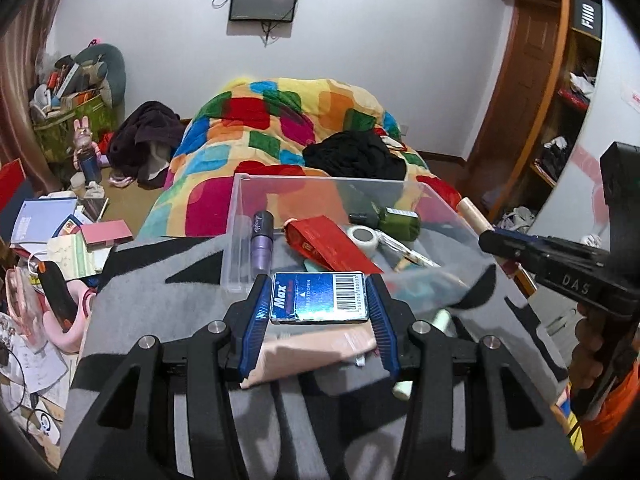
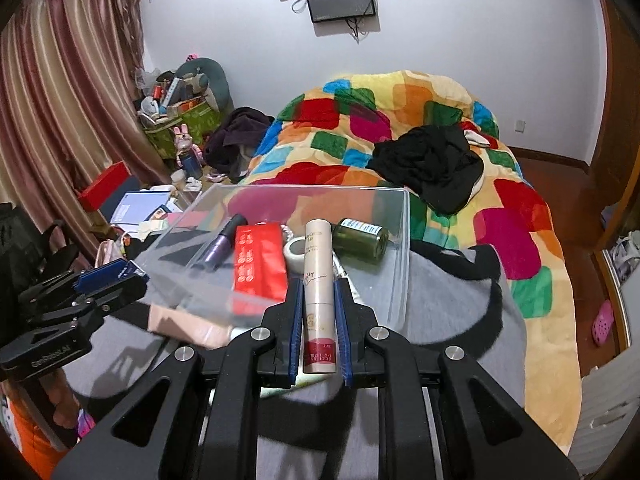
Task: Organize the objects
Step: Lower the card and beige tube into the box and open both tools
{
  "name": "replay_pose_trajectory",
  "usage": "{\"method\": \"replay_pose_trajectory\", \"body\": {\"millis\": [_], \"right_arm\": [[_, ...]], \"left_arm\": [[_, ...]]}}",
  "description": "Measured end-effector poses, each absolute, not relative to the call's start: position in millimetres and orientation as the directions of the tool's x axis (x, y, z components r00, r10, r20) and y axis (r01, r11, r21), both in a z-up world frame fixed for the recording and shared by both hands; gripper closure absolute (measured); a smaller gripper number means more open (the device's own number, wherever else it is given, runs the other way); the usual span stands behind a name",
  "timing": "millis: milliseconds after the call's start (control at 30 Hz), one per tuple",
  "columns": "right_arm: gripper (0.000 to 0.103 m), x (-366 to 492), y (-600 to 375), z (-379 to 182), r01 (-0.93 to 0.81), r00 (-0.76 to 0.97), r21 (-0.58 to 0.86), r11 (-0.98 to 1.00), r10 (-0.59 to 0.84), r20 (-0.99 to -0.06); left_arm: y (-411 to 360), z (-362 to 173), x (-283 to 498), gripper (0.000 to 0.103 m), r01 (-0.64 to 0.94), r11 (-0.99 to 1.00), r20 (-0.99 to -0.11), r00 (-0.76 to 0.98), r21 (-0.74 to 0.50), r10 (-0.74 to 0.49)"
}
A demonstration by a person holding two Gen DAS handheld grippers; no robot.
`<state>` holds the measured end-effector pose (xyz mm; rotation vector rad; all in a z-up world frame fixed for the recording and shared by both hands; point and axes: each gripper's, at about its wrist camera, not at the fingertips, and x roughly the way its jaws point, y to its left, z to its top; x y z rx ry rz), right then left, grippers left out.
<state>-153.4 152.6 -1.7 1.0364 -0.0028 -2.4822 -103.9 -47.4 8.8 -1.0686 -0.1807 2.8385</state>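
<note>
My left gripper (image 1: 318, 300) is shut on a blue Max box (image 1: 319, 297), held just in front of the near wall of a clear plastic bin (image 1: 240, 216). My right gripper (image 2: 319, 300) is shut on a beige cosmetic tube (image 2: 318, 280), its tip over the bin's (image 2: 404, 240) near rim. The bin holds a red packet (image 1: 332, 246), a purple tube (image 1: 262, 242), a white tape roll (image 1: 362, 238) and a green bottle (image 1: 400, 220). The right gripper shows at the right of the left wrist view (image 1: 496, 240); the left gripper shows at the left of the right wrist view (image 2: 116, 276).
The bin sits on a grey and black cloth (image 1: 160, 272) on the bed. A pink flat pouch (image 1: 312, 354) and a pale green stick (image 1: 402, 388) lie under my left gripper. A colourful quilt (image 1: 280, 120) with black clothing (image 1: 356, 156) lies behind. Cluttered books (image 1: 48, 220) at left.
</note>
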Motion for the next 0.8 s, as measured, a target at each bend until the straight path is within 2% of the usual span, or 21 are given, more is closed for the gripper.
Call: {"method": "replay_pose_trajectory", "body": {"millis": [533, 700, 800], "right_arm": [[0.089, -197, 121, -31, 0.437, -0.532, 0.161, -0.885, -0.399, -0.747], [0.089, -188, 114, -33, 0.469, -0.527, 0.116, -0.875, -0.383, -0.759], [0.086, -184, 116, -29, 0.475, -0.53, 0.111, -0.873, -0.385, -0.756]], "left_arm": [[-45, -15, -155, 0.056, -0.026, -0.992, -0.717, -0.689, -0.122, 0.106], [-39, -12, -150, 0.042, -0.056, -0.99, -0.712, -0.69, -0.129, 0.132], [-36, -7, -144, 0.041, -0.065, -0.992, -0.701, -0.703, -0.108, 0.122]]}}
